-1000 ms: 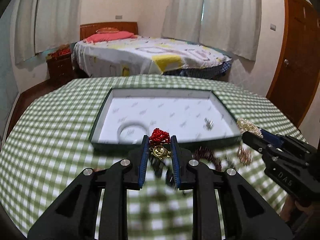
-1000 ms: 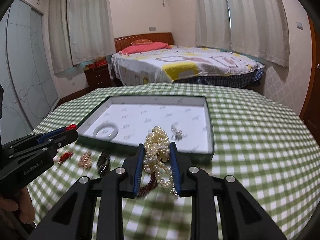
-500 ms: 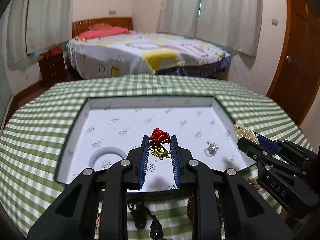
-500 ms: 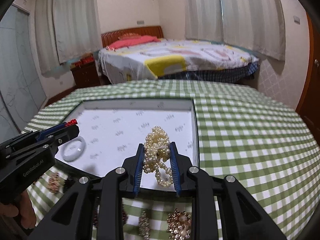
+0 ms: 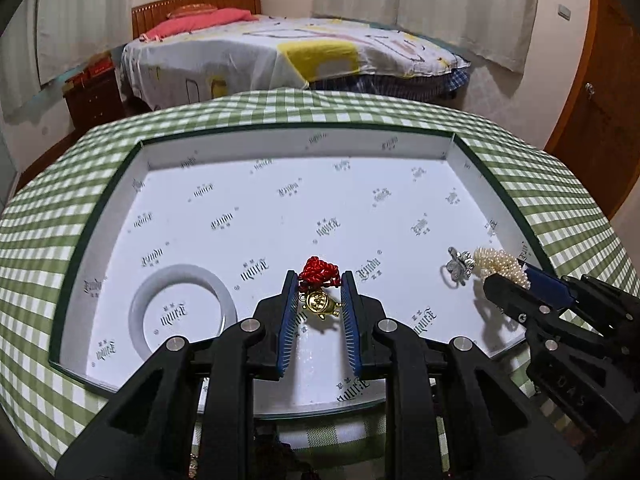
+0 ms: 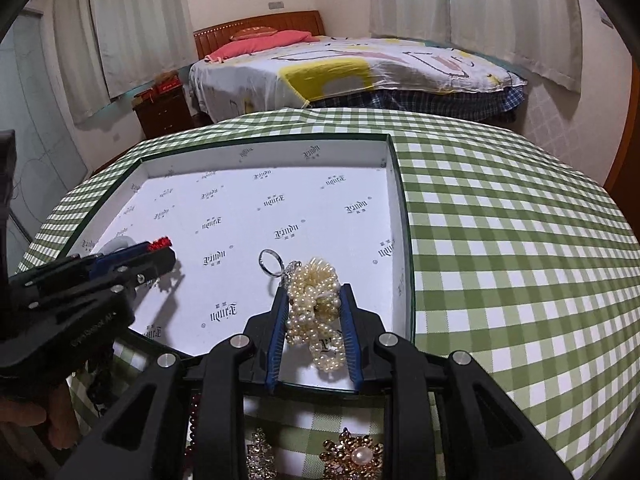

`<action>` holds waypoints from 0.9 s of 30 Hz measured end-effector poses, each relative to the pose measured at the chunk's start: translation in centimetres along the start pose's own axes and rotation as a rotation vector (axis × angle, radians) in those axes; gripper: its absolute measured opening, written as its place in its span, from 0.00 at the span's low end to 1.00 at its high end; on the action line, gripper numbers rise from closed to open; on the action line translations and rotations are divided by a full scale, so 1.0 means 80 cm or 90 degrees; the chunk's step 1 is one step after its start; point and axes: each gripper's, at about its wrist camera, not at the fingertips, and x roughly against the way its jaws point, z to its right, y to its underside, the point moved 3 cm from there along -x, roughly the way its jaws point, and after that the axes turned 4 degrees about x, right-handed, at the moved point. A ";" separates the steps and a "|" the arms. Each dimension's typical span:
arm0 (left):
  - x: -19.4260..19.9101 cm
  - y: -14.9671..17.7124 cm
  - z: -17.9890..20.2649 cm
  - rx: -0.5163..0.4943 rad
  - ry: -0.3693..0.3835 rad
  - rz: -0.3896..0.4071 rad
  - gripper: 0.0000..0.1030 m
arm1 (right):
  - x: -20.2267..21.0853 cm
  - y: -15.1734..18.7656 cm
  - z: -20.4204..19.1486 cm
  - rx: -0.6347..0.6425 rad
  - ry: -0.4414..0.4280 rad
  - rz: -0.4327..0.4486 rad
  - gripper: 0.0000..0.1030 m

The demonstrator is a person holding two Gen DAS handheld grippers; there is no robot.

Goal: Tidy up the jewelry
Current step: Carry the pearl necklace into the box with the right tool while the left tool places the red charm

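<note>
Two claws hover over a shallow white-lined tray on a green checked surface. The left claw is closed on a red knotted cord with a gold charm, at tray centre. The right claw is clamped on a pearl strand, at the tray's 4 o'clock corner. Already inside: a white bangle at 8 o'clock and a silver ring beside the pearls. Still outside, near edge — a gold pearl brooch and other pieces. Roughly midway, by my judgement.
</note>
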 end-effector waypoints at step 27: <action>0.101 0.007 -0.021 0.027 -0.006 0.109 0.55 | 0.072 0.009 0.004 -0.011 0.008 0.080 0.36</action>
